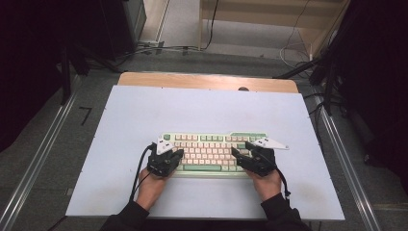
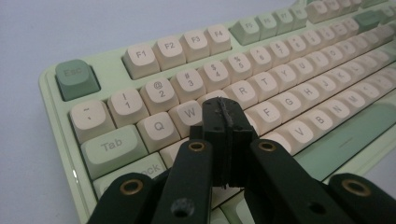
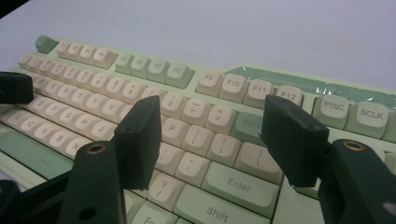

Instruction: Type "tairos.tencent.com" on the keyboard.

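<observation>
Left claw (image 2: 223,109) clenched, empty, over keyboard (image 1: 211,155) (near W, E keys); right claw (image 3: 212,140) released above Enter side; tabletop (image 1: 144,115) white.

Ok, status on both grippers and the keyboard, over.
Left gripper shut, tips over the E-D keys. Right gripper open, empty, over the P-bracket keys. Keyboard flat on the white table. Nothing in the way.

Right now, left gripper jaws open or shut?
Shut. In the left gripper view the left gripper has its two black pads pressed flat together with nothing between them, poised over the keyboard near the W and E keys.
</observation>
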`<state>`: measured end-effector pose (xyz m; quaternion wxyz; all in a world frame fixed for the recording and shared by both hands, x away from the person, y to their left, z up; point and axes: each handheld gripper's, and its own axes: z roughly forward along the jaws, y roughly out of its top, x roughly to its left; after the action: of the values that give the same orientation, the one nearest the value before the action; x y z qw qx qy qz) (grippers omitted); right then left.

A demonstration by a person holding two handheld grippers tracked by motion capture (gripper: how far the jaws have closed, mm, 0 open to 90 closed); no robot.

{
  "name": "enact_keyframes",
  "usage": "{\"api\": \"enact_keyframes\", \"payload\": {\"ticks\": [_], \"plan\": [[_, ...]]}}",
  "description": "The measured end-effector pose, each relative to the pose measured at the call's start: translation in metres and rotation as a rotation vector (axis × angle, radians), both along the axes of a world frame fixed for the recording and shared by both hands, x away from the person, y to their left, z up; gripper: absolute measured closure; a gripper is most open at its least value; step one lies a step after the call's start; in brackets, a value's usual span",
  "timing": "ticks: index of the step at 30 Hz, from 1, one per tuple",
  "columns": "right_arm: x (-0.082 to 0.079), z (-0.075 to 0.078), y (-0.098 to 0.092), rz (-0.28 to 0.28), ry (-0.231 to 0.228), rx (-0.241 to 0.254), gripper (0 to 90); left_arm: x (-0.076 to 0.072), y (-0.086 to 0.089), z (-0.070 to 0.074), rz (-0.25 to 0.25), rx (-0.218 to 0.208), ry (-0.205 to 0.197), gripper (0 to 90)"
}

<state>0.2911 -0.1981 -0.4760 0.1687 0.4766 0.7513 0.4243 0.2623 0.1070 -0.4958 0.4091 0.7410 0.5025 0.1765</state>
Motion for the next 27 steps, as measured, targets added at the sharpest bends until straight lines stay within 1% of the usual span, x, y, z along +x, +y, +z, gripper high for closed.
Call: {"api": "enact_keyframes", "payload": {"ticks": [2,4,9,13,15,16,18,19,22,25,27], "plan": [[0.000,0.000,0.000,-0.001,0.000,-0.001,36.4,0.000,0.000,0.000,0.002,-0.014,-0.001,90.0],[0.000,0.000,0.000,-0.001,-0.001,0.000,36.4,-0.001,0.001,0.002,0.000,-0.034,-0.012,90.0],[0.000,0.001,-0.002,-0.005,-0.003,0.004,36.4,-0.006,0.005,0.008,0.004,-0.076,-0.047,81.9],[0.000,0.001,-0.003,-0.007,-0.004,0.001,36.3,-0.009,0.009,0.011,0.030,-0.101,-0.088,67.7],[0.000,0.001,-0.004,-0.009,-0.002,0.003,36.3,-0.011,0.009,0.012,0.050,-0.104,-0.120,55.7],[0.000,0.001,-0.005,-0.010,-0.004,0.004,36.3,-0.011,0.010,0.013,0.054,-0.105,-0.127,49.6],[0.000,0.002,-0.006,-0.012,-0.005,0.002,36.3,-0.011,0.010,0.013,0.063,-0.100,-0.130,42.3],[0.000,0.002,-0.007,-0.016,-0.004,0.003,36.1,-0.011,0.010,0.013,0.064,-0.098,-0.133,40.3],[-0.001,0.002,-0.009,-0.018,-0.004,0.001,36.1,-0.011,0.010,0.013,0.062,-0.097,-0.141,39.0],[-0.001,0.001,-0.010,-0.021,-0.002,0.004,36.2,-0.011,0.009,0.013,0.061,-0.097,-0.138,38.9],[-0.001,0.001,-0.009,-0.018,-0.001,0.002,38.4,-0.011,0.009,0.012,0.061,-0.098,-0.134,38.9]]}}
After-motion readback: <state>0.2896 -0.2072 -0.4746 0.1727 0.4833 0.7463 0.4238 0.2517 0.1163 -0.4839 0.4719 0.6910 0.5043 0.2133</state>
